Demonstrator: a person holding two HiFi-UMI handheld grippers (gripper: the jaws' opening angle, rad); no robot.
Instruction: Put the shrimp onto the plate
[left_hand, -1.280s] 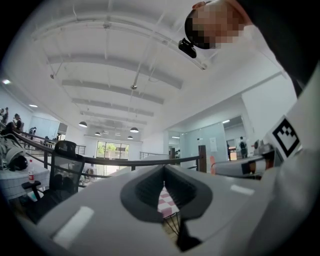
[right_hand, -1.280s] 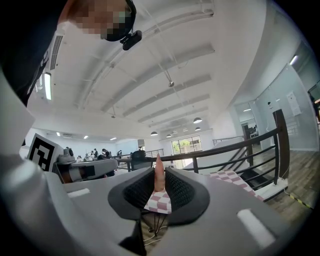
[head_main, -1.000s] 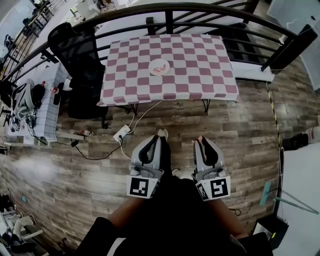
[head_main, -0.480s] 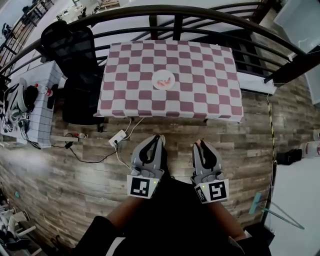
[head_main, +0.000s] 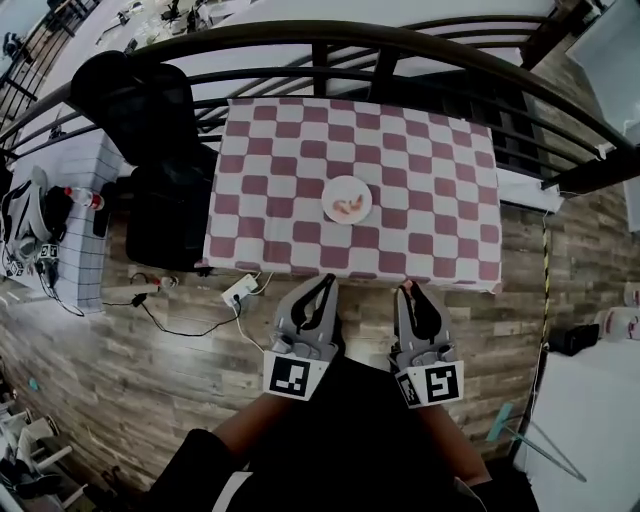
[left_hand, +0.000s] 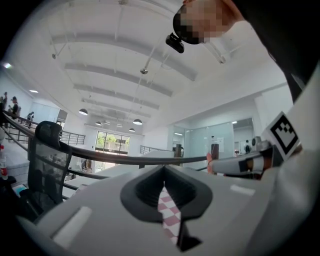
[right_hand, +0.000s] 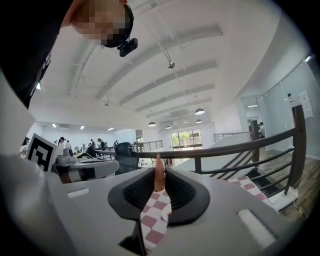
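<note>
A black mesh chair (head_main: 140, 100) is sitting at the far left, beside the table (head_main: 440, 130). A soft cloth (head_main: 270, 150) of red and white squares is covering the table. The left gripper (head_main: 327, 282) is hovering over the brown wood floor (head_main: 150, 370), right at the table's near edge. Its gray fingers are pressing together into a point and holding nothing. A round white plate (head_main: 328, 195) is lying near the middle of the table, with curly orange shrimp bits (head_main: 350, 206) resting on it. The right gripper (head_main: 408, 291) is hovering at the near edge too, well apart from the plate. Its ribbed black pads (right_hand: 180, 192) are squeezing a thin pink shrimp (right_hand: 159, 176) that is standing up between them.
</note>
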